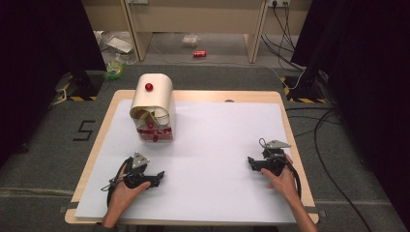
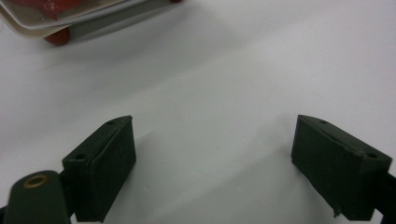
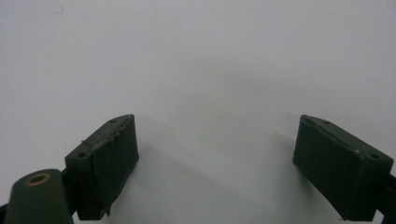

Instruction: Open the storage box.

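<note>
- A cream bread box (image 1: 153, 104) with a rounded roll-top lid is standing on the white sheet (image 1: 217, 145) that is covering the wooden tabletop (image 1: 285, 104).
- A red knob (image 1: 149, 87) is sitting on top of the bread box's curved lid.
- The lid is standing partly raised, and red and yellowish contents are showing in the opening below it; what they are cannot be told.
- In the left claw's view, the bread box's lower edge (image 2: 70, 18) and a red foot (image 2: 58, 36) are showing at the top left corner.
- The left claw (image 1: 157, 176) is resting on the sheet in front of the bread box and near it, apart from it, with its tips pointing sideways toward the other claw.
- The person's left hand (image 1: 123, 191) is gripping it from behind, forearm coming in from the near edge.
- Its jaws are standing wide apart with bare sheet between them.
- The right claw (image 1: 252, 162) is lying well apart from the bread box, far off to its right, held by the right hand (image 1: 283, 181).
- Its jaws are also gaping wide, holding nothing.
</note>
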The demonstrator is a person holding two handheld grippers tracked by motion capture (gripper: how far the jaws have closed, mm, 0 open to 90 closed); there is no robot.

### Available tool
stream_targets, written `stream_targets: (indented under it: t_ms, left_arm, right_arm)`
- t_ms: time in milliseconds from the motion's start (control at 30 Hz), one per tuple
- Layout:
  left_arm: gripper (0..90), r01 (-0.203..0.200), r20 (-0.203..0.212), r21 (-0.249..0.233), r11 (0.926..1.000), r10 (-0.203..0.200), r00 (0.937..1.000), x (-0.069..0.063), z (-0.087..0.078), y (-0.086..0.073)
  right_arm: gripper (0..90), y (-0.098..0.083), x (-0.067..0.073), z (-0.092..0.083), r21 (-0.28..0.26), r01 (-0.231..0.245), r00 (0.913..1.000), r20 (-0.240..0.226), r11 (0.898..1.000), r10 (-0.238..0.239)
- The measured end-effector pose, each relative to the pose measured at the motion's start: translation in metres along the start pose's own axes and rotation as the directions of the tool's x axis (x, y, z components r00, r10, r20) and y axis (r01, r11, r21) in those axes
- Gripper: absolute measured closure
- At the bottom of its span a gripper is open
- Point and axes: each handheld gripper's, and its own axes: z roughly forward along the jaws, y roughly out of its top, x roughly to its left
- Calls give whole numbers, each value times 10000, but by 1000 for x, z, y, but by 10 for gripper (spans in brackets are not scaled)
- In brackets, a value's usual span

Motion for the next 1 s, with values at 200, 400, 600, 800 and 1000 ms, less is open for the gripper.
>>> stream_targets:
  t_ms: [200, 400, 600, 800, 1000]
  left_arm:
    - [129, -9, -3, 2, 10000, 9, 10000, 0, 0, 0]
    - [129, -40, -67, -7, 10000, 40, 10000, -1, 0, 0]
    - [130, -74, -94, -13, 10000, 74, 9999, -1, 0, 0]
    - [149, -135, -65, -84, 9999, 135, 9999, -2, -1, 0]
    - [153, -264, -246, -218, 9994, 259, 9994, -3, -2, 2]
  right_arm:
    - [141, 0, 0, 0, -2, -32, 10000, -14, 10000, 32]
    - [138, 0, -1, 0, 16, -80, 9999, -97, 10000, 80]
    - [138, 0, -1, 0, 17, -79, 9999, -91, 10000, 79]
    - [138, 0, -1, 0, 23, -67, 9999, -82, 10000, 67]
    - [138, 0, -1, 0, 22, -64, 9999, -79, 10000, 64]
